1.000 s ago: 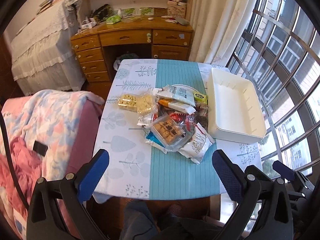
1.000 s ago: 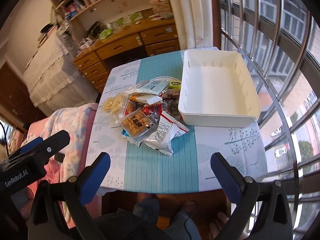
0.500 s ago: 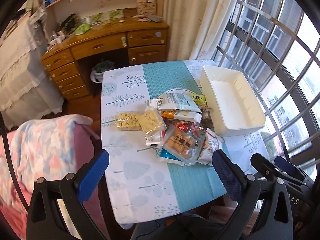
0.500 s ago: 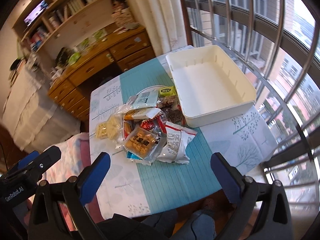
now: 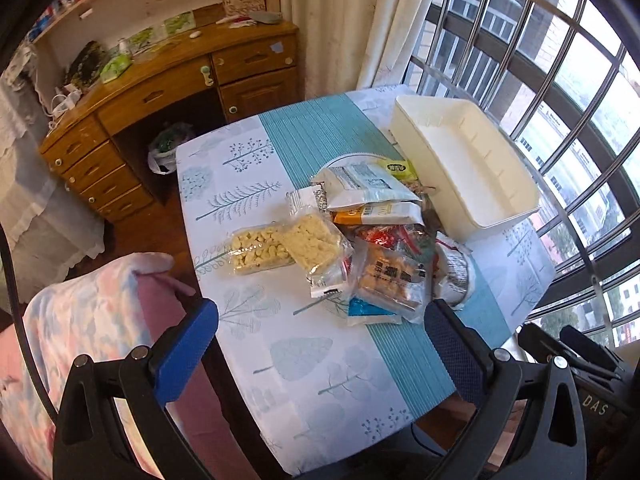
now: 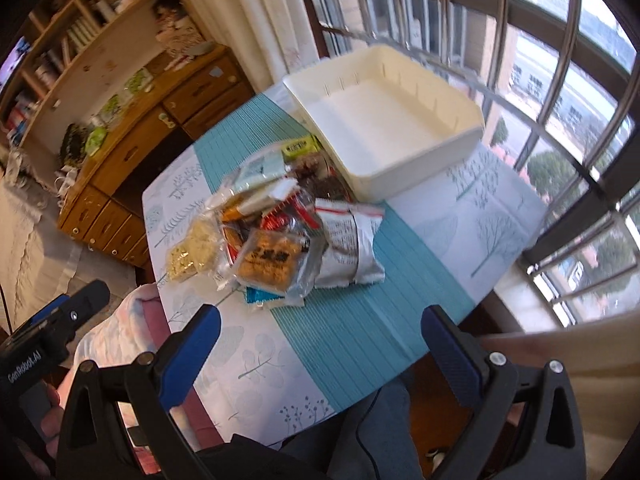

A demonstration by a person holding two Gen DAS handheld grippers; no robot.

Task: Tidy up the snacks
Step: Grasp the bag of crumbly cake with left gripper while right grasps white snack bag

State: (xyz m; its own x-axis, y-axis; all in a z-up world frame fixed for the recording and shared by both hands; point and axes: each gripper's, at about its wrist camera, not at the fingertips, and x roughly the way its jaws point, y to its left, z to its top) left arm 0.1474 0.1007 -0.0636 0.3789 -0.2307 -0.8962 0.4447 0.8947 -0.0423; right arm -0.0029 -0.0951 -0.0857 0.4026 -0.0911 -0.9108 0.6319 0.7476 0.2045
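1. Currently: white bin on table, nothing inside; snack pile heaped just beside, touching its wall.
2. Left gripper and right gripper: spread wide, holding nothing, above table's near edge.

Home bedroom, wooden desk, bookshelves

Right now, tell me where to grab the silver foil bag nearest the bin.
Probably the silver foil bag by its flat crimped bottom edge, coming from the near side with the right gripper. That seam sticks out free onto the tablecloth, while its red-striped top sits against the white bin and other packets.
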